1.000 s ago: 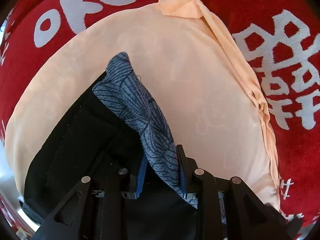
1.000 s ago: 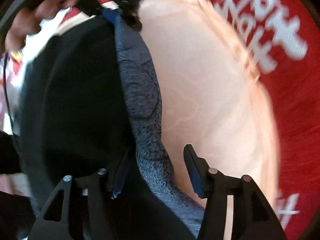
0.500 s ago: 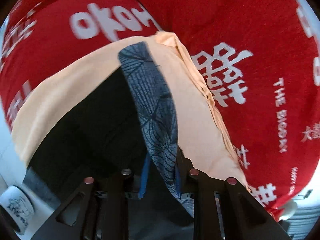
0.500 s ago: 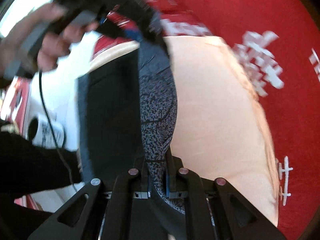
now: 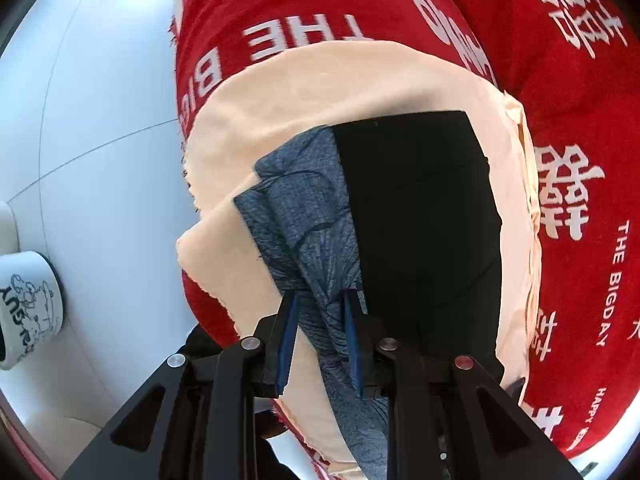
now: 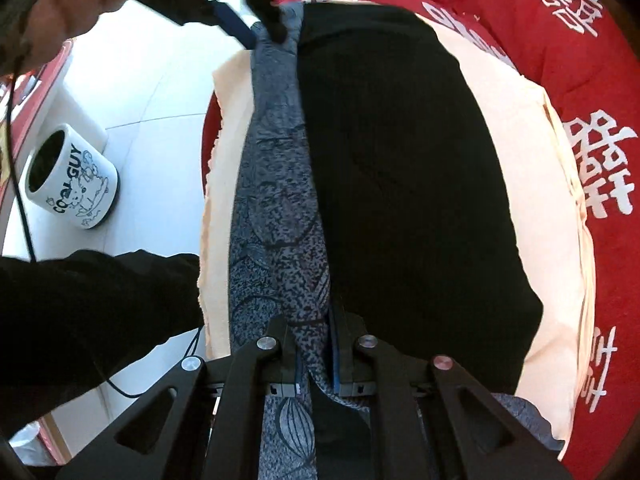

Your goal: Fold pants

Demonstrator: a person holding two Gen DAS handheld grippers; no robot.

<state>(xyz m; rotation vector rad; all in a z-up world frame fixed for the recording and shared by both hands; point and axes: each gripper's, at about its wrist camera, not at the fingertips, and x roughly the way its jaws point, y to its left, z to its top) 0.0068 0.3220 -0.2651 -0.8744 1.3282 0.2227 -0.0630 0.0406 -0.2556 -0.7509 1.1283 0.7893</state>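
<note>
The pants (image 5: 424,216), black with a grey-blue leaf-patterned band (image 6: 276,184) along their left edge, lie stretched over a peach cloth (image 5: 320,88). The left claw (image 5: 320,312) is nearly closed, pinching a bunched end of the patterned band between its blue pads. The right claw (image 6: 314,344) is clamped tight on the same band at its near end; at the far end the other claw and a hand (image 6: 72,20) appear. Under the peach cloth lies a red blanket (image 5: 560,120) with white lettering. To the left is a white floor (image 5: 100,140) with tile lines, where a white printed mug (image 6: 72,176) stands. A black sleeve (image 6: 80,312) crosses the near left.
</note>
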